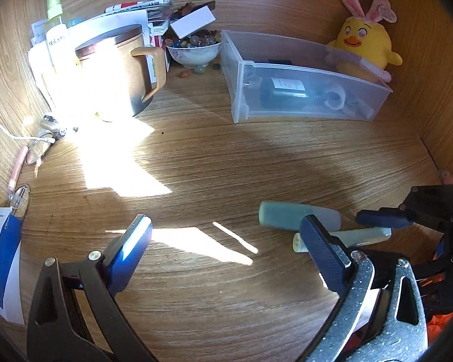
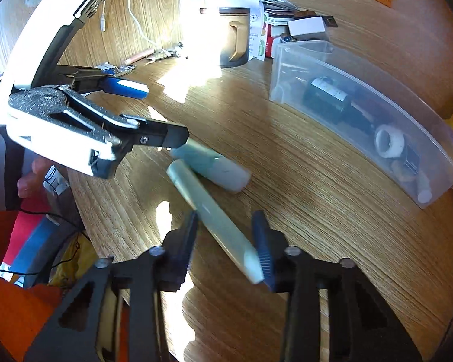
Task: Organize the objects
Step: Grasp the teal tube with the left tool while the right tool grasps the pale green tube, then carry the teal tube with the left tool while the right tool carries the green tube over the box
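Note:
Two pale teal items lie side by side on the wooden desk: a thick case [image 1: 287, 215] [image 2: 214, 166] and a slim tube [image 1: 362, 235] [image 2: 217, 217]. In the right wrist view the tube lies slanted between the two fingers of my right gripper [image 2: 226, 241], and both pads touch it, so the gripper is shut on it. That gripper's blue fingertip [image 1: 383, 217] shows at the right of the left wrist view. My left gripper [image 1: 229, 241] [image 2: 154, 111] stands wide open just left of the case, with only bare desk between its fingers.
At the back right, a clear plastic bin [image 1: 238, 90] [image 2: 287, 69] holds a dark bottle and a white ring, with a yellow chick plush [image 1: 365, 45] behind it. A lidded mug [image 1: 114, 69], a bowl of marbles [image 1: 193, 48], bottles and papers crowd the back left. Glasses and a cable lie at the left.

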